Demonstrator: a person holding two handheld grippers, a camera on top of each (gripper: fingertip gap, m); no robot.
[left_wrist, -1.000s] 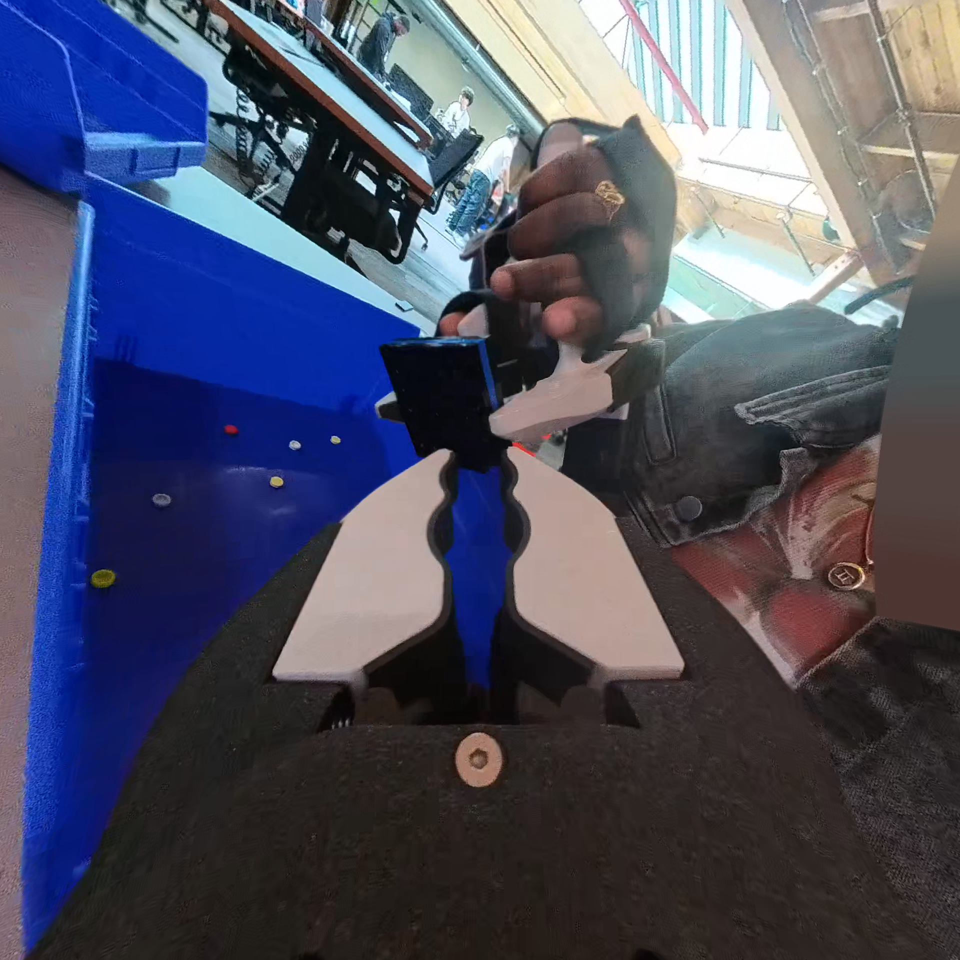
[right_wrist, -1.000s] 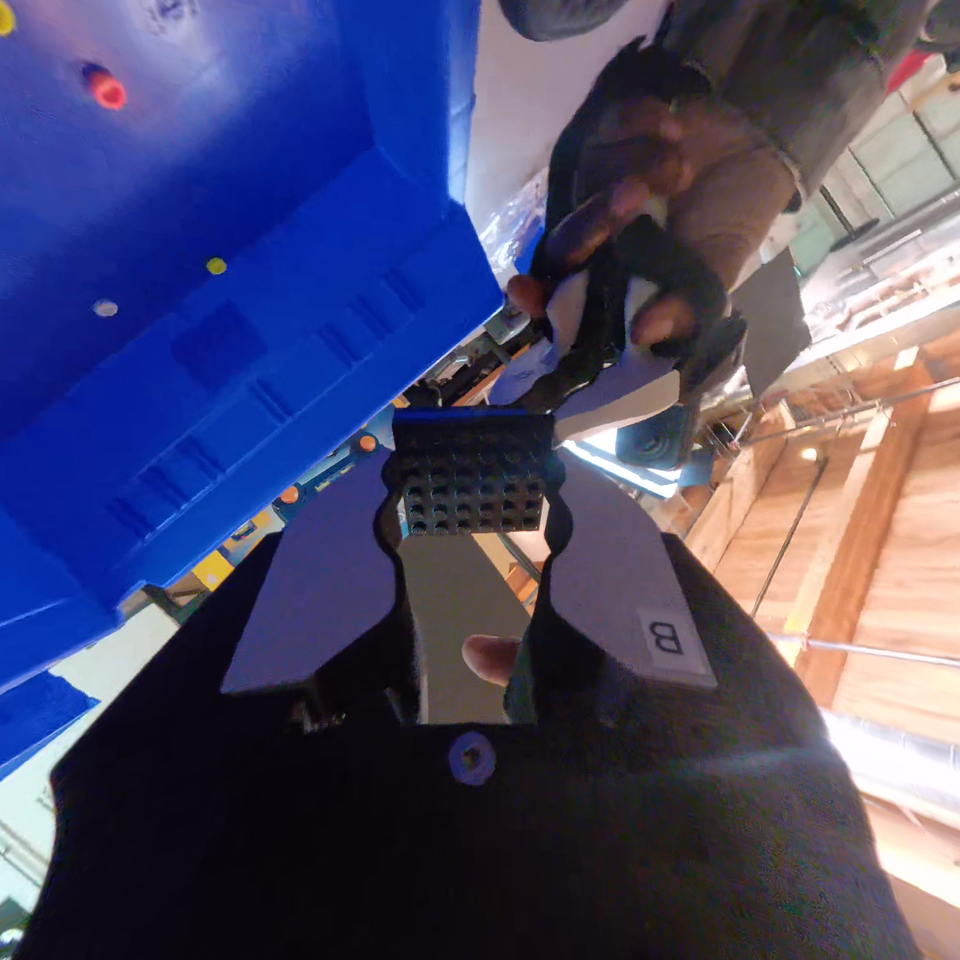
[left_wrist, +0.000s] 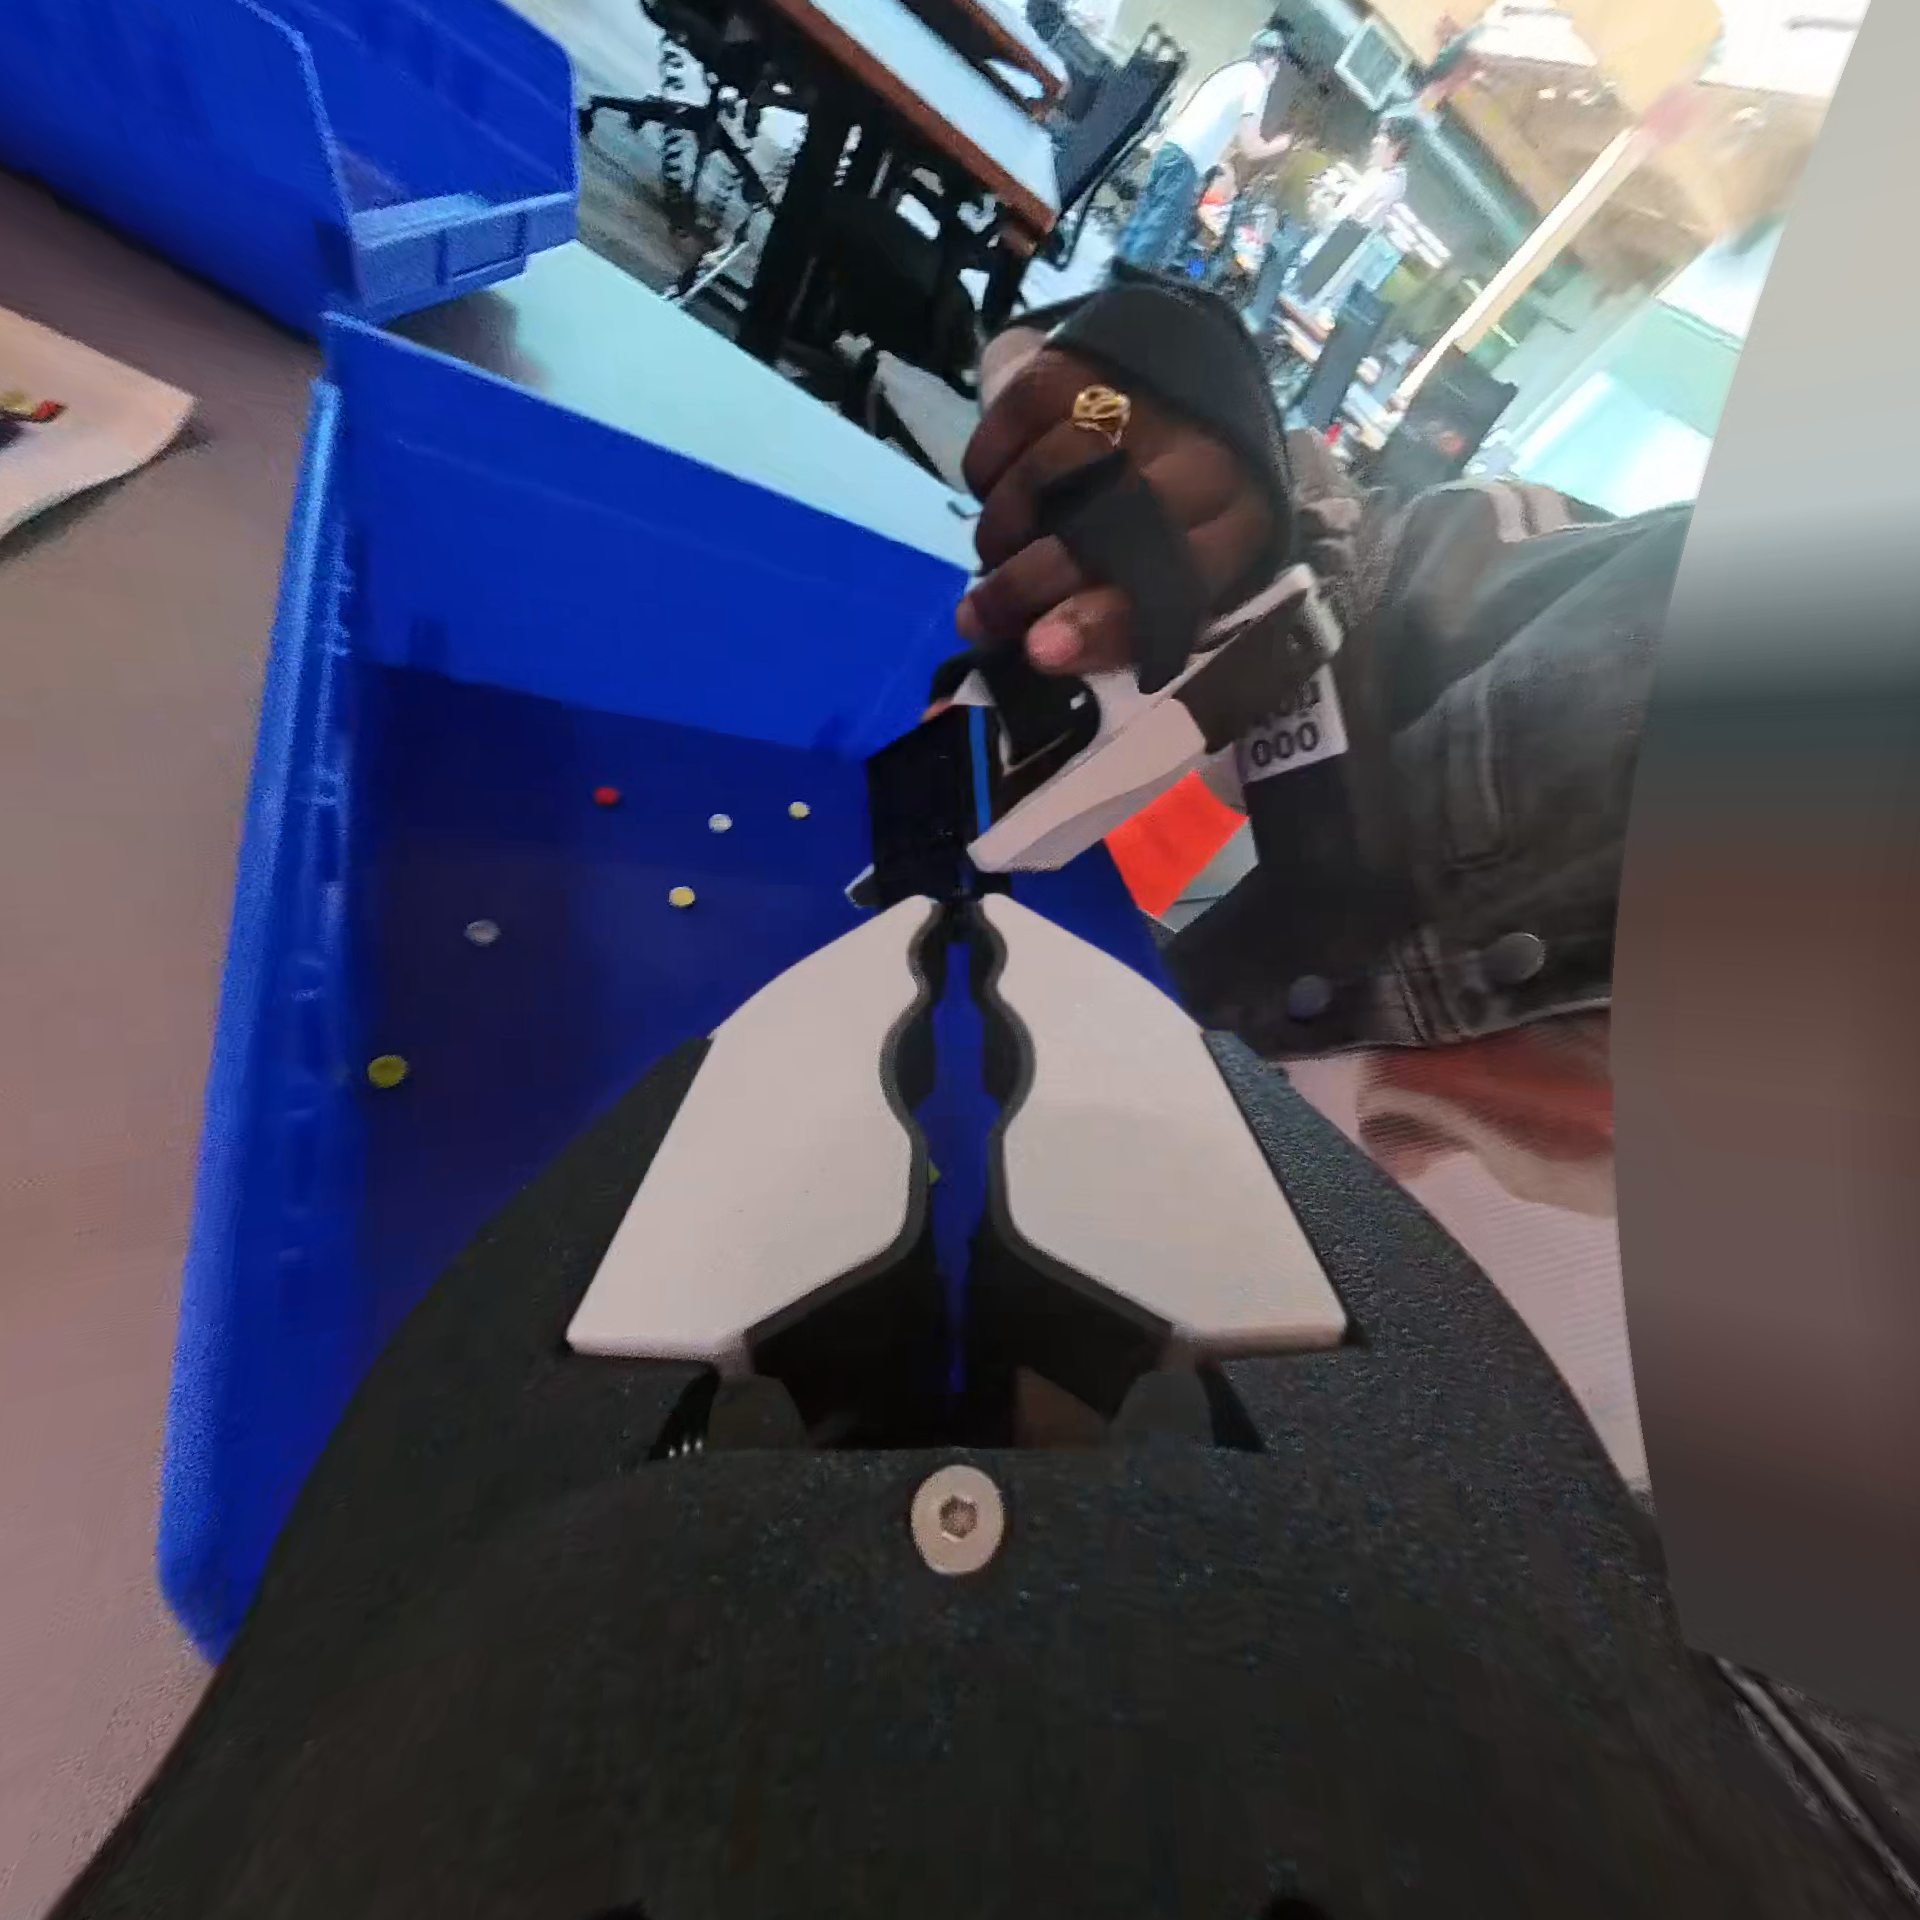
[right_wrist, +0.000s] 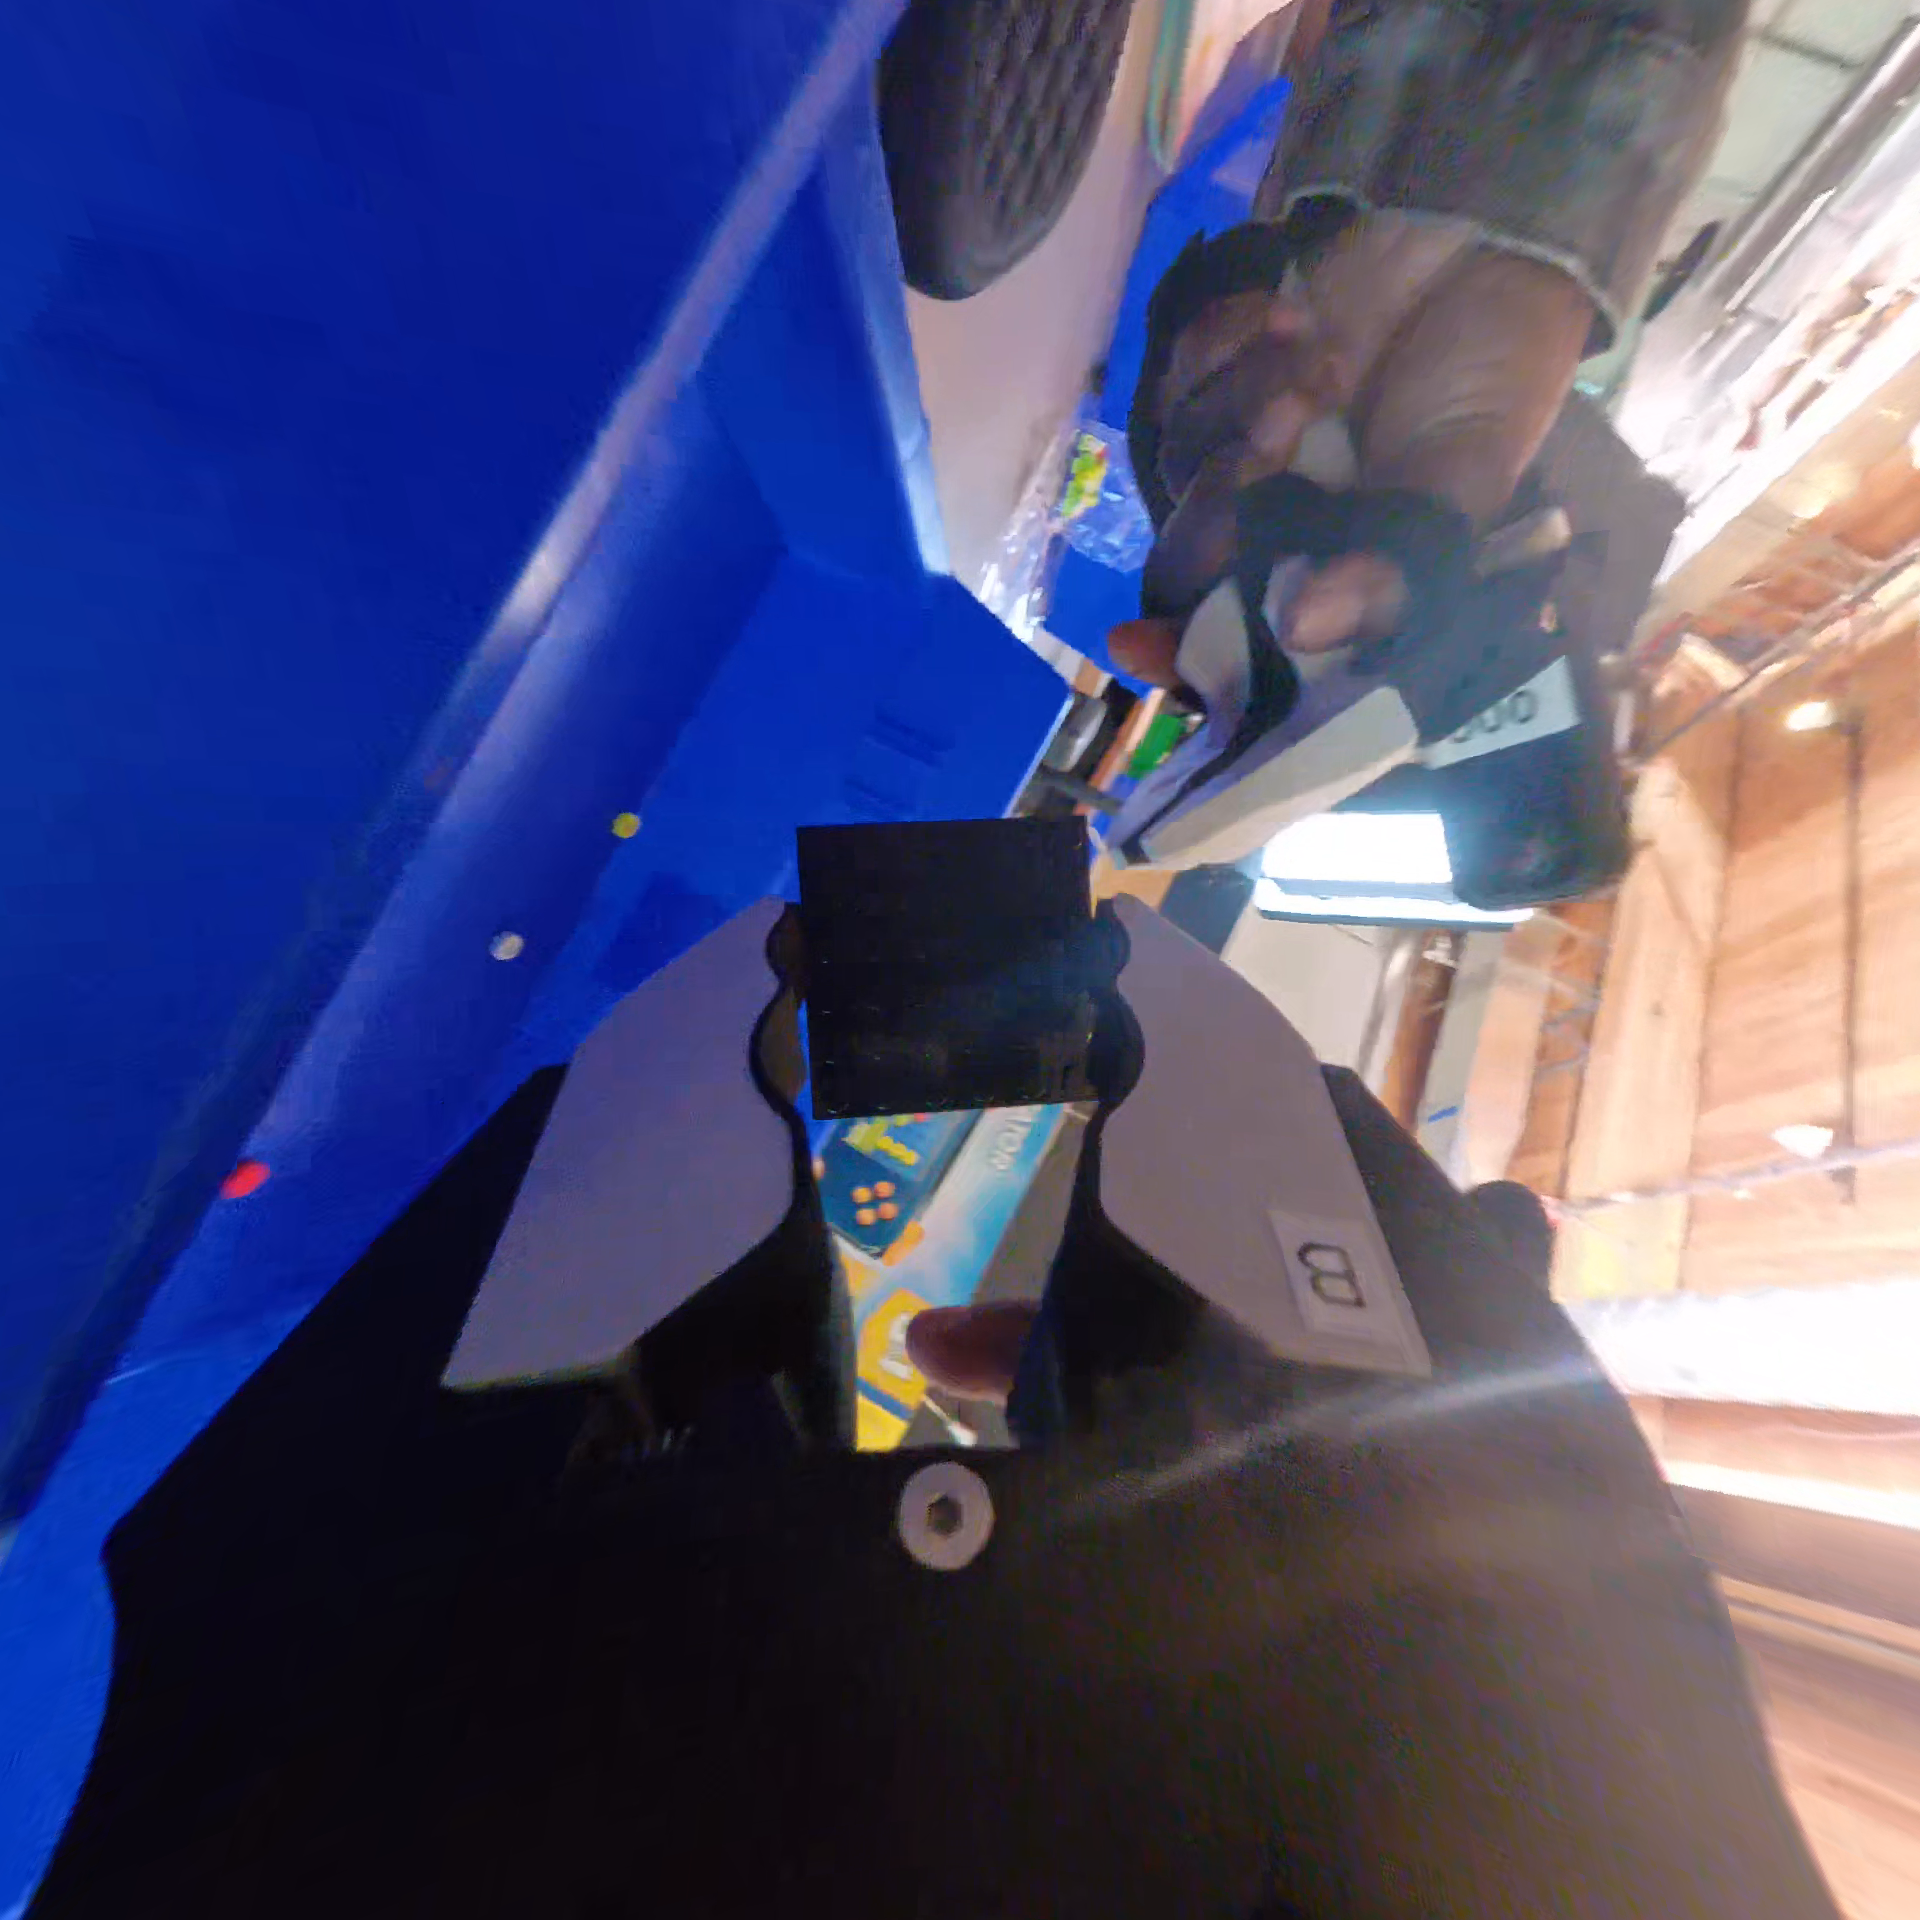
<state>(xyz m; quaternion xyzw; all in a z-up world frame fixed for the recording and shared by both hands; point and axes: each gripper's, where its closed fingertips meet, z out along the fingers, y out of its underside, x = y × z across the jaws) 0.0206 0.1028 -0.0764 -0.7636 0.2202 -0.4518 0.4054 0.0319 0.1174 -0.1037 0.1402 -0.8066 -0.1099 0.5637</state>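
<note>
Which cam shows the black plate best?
Right wrist view: the black plate faces the camera, square and broad, clamped between the right gripper fingers. Left wrist view shows it only edge-on, as a narrow dark strip just beyond the left gripper tips.

Blue bin (left_wrist: 623, 582) on grey worktop (left_wrist: 125, 727), holding small coloured discs (left_wrist: 681, 896), possibly studs; second blue bin (left_wrist: 312, 156) behind.

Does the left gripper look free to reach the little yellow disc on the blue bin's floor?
Probably yes: the blue plastic bin is open-topped, nothing covers the small yellow disc, and the left gripper looks shut and empty.
</note>
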